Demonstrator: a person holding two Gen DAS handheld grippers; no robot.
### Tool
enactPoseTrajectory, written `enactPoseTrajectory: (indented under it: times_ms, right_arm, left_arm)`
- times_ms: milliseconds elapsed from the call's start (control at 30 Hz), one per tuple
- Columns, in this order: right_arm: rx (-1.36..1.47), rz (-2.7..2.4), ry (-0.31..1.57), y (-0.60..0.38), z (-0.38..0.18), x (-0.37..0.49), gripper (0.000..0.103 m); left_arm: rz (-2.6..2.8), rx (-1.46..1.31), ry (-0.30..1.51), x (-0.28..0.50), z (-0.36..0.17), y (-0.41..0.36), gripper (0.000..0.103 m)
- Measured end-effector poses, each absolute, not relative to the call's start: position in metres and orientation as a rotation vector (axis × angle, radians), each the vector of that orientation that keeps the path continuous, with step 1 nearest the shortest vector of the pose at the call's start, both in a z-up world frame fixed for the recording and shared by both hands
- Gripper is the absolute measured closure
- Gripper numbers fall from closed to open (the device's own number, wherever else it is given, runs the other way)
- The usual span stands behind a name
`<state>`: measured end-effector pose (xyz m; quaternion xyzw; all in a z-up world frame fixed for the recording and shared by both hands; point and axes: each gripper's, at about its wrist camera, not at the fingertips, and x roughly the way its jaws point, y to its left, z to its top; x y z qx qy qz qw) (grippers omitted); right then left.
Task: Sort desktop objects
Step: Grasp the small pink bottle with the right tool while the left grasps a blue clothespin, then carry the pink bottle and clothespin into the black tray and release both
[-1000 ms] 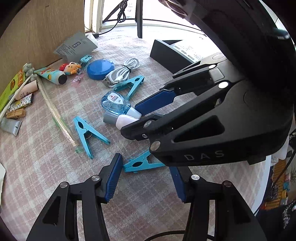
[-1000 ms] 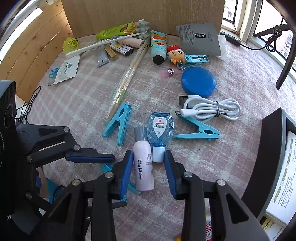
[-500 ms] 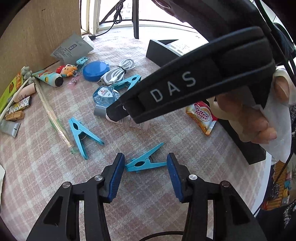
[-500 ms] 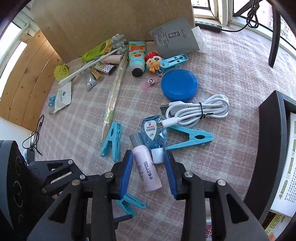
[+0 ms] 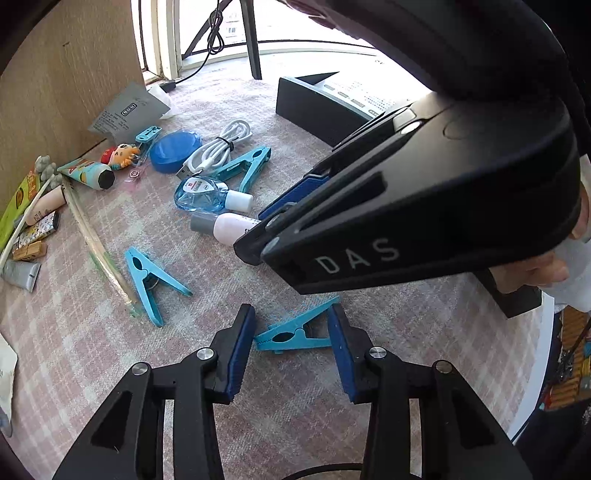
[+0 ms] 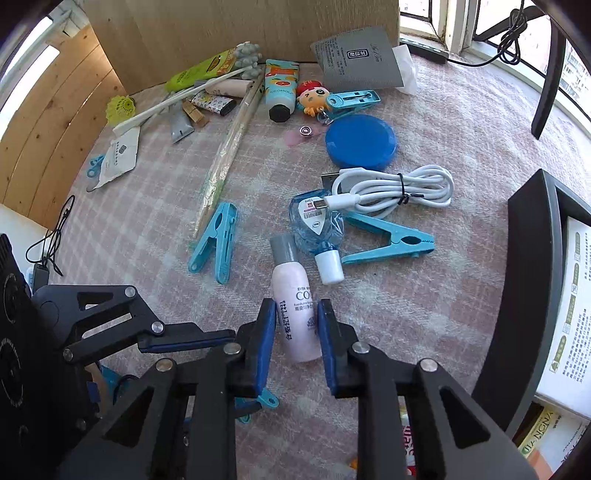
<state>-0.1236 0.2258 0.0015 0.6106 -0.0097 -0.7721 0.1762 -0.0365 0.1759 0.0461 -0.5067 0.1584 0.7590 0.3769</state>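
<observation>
Indoors, a cluttered desk under a pink checked cloth (image 6: pixel 461 122) is shown beside sunlit windows.
A pink bottle (image 6: pixel 297 317) is clasped by the right gripper (image 6: pixel 296 325); a blue clothespin (image 5: pixel 295 332) is straddled, ungripped, by the spread left gripper (image 5: pixel 291 345); a wooden board (image 6: pixel 229 26) is propped at the far edge.

A pale pink plastic bottle with a grey cap (image 6: pixel 293 314) lies flat near the middle of the checked pink tablecloth (image 6: pixel 461 122), cap toward the far edge, its lower body between the right gripper's (image 6: pixel 297 328) blue pads. Just beside it lies a clear blue teardrop bottle with a white cap (image 6: pixel 319 230). Nearer the front edge, a flat turquoise plastic clothes peg (image 5: pixel 295 332) sits between the left gripper's (image 5: pixel 291 354) spread fingers.
</observation>
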Motion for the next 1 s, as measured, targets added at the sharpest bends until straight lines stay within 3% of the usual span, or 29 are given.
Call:
enactPoseTrajectory:
  times_ms: [233, 400, 700, 1000]
  right_arm:
    - [1.77, -2.174, -0.106, 0.242, 0.0, -0.116, 0.083]
    - [1.786, -2.199, -0.136, 0.255, 0.001, -0.107, 0.083]
    - [1.794, -2.258, -0.149, 0.251, 0.0, -0.096, 0.083]
    - [1.75, -2.34, -0.235, 0.291, 0.026, -0.071, 0.083]
  left_arm:
    - [1.903, -1.272, 0.496, -0.014, 0.055, 0.179, 0.066]
    - [1.855, -1.265, 0.568, -0.003, 0.063, 0.183, 0.053]
    - [1.919, -1.21, 0.714, 0.025, 0.071, 0.191, 0.06]
    - [2.012, -1.221, 0.592, 0.048, 0.108, 0.173, 0.062]
